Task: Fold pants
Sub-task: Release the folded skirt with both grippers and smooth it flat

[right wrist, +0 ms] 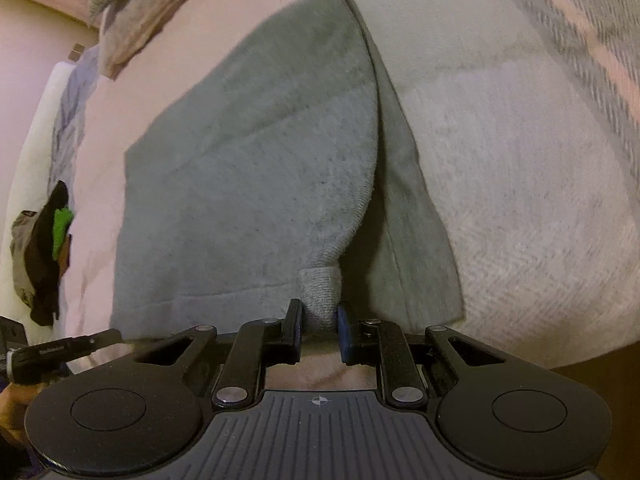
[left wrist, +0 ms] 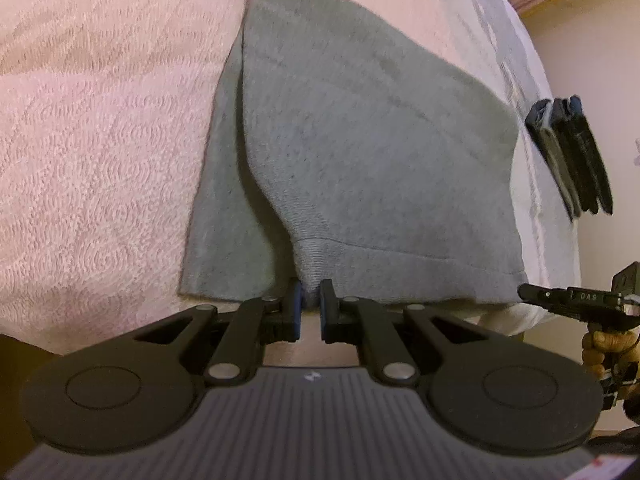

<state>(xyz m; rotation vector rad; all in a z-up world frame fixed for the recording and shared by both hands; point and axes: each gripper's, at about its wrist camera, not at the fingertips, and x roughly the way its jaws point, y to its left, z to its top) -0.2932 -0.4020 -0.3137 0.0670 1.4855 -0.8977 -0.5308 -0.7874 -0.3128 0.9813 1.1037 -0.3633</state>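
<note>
Grey sweatpants (left wrist: pixel 360 140) lie folded on a pale bedspread (left wrist: pixel 100 140). My left gripper (left wrist: pixel 310 298) is shut on a bunched ribbed cuff at the near edge, lifting the top layer into a tent over the lower layer. In the right wrist view the same pants (right wrist: pixel 248 184) rise the same way, with my right gripper (right wrist: pixel 319 320) shut on a ribbed cuff (right wrist: pixel 320 284) pinched between its blue pads. Each gripper shows at the edge of the other's view, the right one (left wrist: pixel 576 300) and the left one (right wrist: pixel 60 348).
A dark folded stack (left wrist: pixel 572 156) lies on the bed's right side near its edge. Other clothes (right wrist: pixel 132 12) are piled at the far end, and a dark bundle with a green patch (right wrist: pixel 48 248) sits at the left. A striped blanket (right wrist: pixel 580 28) covers the far right.
</note>
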